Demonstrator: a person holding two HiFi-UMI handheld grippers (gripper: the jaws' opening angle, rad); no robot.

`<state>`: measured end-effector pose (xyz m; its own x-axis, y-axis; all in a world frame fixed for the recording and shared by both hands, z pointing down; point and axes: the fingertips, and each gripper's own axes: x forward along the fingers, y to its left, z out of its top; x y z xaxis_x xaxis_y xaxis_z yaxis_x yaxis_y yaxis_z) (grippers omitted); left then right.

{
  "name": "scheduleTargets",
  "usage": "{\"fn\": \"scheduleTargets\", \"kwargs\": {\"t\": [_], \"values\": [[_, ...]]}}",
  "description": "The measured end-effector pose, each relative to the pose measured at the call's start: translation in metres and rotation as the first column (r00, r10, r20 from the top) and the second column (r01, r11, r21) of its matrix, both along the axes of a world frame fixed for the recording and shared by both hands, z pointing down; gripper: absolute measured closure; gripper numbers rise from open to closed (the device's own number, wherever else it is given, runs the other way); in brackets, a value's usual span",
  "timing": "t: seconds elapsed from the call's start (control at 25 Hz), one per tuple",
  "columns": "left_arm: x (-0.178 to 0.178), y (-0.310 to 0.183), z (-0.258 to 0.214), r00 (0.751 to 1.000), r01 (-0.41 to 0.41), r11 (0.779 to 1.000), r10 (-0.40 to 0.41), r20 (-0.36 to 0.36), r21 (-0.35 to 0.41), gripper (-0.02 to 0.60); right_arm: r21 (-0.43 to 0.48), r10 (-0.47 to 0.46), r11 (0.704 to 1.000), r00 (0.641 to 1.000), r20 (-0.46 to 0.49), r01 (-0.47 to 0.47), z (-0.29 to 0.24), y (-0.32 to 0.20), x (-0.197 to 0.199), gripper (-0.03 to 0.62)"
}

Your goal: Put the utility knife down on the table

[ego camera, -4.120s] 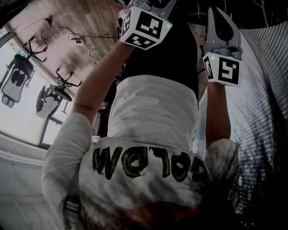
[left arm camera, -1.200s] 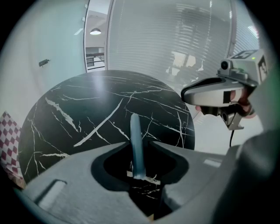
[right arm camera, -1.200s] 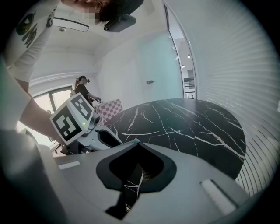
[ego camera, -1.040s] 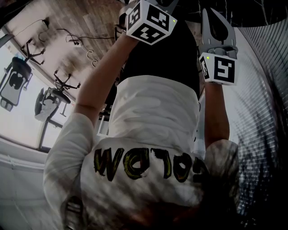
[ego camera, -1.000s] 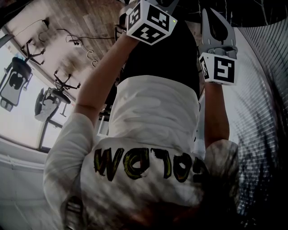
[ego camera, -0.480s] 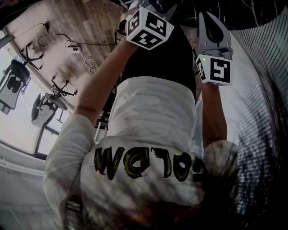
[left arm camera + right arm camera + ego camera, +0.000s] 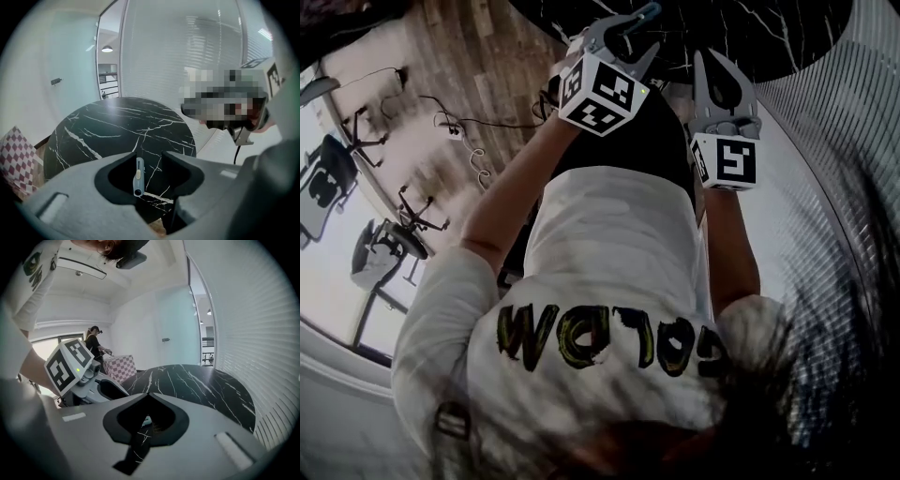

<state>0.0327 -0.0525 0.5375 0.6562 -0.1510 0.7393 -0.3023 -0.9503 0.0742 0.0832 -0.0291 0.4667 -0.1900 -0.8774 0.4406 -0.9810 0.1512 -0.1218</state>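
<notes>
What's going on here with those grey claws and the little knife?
A person holds a gripper in each hand at a black marble table. The utility knife lies on the table, held by nothing. The left gripper has just been opening its fingers; they stand apart, empty, the knife beyond them. The right gripper is shut and empty too.

Head view: dim, low contrast, strong barrel distortion. The left edge is washed out to white. The slatted wall at right is smeared by motion blur, and the lower edge is soft and dark.

Both gripper views: bright, even white light inside a round frame with black corners. Straight lines bow near the rim. A ceiling lamp is lit beyond the doorway. A pale sheen lies on the black tabletop. The window is blown out.
</notes>
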Motion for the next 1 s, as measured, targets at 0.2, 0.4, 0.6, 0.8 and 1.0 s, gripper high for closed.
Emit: {"fn": "scheduleTargets", "kwargs": {"t": [0.2,0.4,0.6,0.8,1.0], "values": [[-0.002,-0.001,-0.035,0.997,0.029,0.999,-0.028,-0.071,0.014,0.411,0.046,-0.029,0.999,1.0,-0.008,0.029,-0.023,-0.008,-0.007,0.592],[-0.003,-0.001,-0.082,0.987,0.066,0.998,-0.063,-0.146,0.014,0.412,0.083,-0.049,0.995,0.999,-0.025,0.05,-0.06,-0.014,-0.008,0.592],[-0.004,-0.001,-0.131,0.971,0.097,0.995,-0.088,-0.221,0.033,0.417,0.147,-0.053,0.987,0.998,-0.039,0.058,-0.105,-0.018,-0.004,0.592],[-0.002,0.007,-0.176,0.95,0.092,0.993,-0.066,-0.307,0.073,0.426,0.18,-0.045,0.982,0.999,-0.022,0.048,-0.134,-0.01,-0.001,0.592],[0.0,-0.003,-0.222,0.915,0.12,0.986,-0.063,-0.398,0.12,0.431,0.25,-0.065,0.966,0.997,-0.042,0.074,-0.173,-0.018,-0.001,0.592]]}}
